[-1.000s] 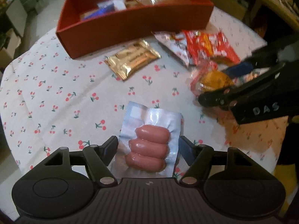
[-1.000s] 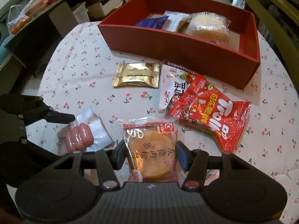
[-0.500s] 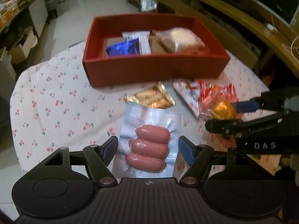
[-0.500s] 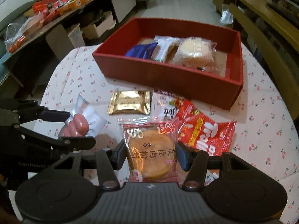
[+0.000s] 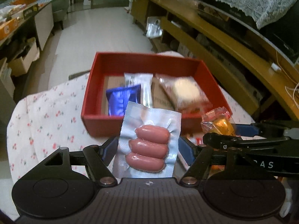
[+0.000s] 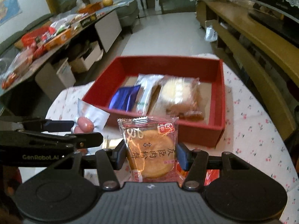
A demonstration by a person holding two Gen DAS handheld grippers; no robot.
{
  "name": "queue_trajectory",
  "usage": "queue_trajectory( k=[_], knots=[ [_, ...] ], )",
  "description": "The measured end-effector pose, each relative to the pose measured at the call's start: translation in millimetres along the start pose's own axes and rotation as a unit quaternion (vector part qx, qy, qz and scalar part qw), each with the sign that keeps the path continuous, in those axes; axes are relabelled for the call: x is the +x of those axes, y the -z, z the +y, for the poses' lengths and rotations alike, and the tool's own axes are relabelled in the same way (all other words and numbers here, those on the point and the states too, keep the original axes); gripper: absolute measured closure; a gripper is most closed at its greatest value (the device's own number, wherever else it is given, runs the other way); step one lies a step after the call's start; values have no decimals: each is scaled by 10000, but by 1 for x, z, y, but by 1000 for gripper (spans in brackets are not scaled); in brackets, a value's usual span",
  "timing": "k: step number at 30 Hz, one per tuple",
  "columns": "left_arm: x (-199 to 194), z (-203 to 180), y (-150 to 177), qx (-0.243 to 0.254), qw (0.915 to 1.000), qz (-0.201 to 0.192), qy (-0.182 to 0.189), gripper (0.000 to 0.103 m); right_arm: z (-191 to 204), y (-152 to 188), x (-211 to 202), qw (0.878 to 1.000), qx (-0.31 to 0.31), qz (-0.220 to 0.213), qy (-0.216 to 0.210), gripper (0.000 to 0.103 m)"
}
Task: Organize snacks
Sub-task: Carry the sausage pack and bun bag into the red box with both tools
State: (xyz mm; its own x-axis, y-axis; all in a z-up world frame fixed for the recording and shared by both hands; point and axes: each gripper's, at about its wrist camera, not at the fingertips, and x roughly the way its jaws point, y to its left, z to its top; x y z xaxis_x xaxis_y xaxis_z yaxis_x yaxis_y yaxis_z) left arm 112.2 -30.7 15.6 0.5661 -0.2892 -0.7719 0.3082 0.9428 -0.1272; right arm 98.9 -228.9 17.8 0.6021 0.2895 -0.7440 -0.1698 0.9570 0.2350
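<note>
My left gripper point(image 5: 148, 147) is shut on a clear pack of three pink sausages point(image 5: 149, 145) and holds it in the air in front of the red box point(image 5: 142, 60). My right gripper point(image 6: 151, 155) is shut on a round orange cake in a clear wrapper point(image 6: 150, 149), also lifted before the red box point(image 6: 168, 59). The box holds a blue packet point(image 5: 121, 100), a white packet point(image 5: 144, 87) and a wrapped pale cake point(image 5: 185, 91). The right gripper and its cake point(image 5: 222, 125) show at the right of the left wrist view; the left gripper and sausages point(image 6: 84, 125) show at the left of the right wrist view.
The table has a white cloth with cherry print point(image 6: 257, 123). A wooden bench or shelf point(image 5: 233, 37) runs along the right. A low cabinet with snack packs point(image 6: 56, 33) stands at the left. Red snack wrappers point(image 6: 211, 175) lie under my right gripper.
Both grippers have risen from the table with their packs and tilted up toward the red box. The packets left on the cloth have dropped out of sight below.
</note>
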Motion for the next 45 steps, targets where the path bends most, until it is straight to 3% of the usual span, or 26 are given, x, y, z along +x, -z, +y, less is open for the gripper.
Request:
queue_trajectory(
  k=[17,28,45],
  knots=[
    [49,5,-68,-293,9991,-264,-132,28,-31,-72,44,9974,496,-396,350,38],
    [85,9,-74,-405,9989,-23,-246,27,-43,-82,83,9965,534,-224,598,38],
    [101,21,-69,-596,9963,285,-558,26,-30,-82,95,9978,228,-233,572,38]
  ],
)
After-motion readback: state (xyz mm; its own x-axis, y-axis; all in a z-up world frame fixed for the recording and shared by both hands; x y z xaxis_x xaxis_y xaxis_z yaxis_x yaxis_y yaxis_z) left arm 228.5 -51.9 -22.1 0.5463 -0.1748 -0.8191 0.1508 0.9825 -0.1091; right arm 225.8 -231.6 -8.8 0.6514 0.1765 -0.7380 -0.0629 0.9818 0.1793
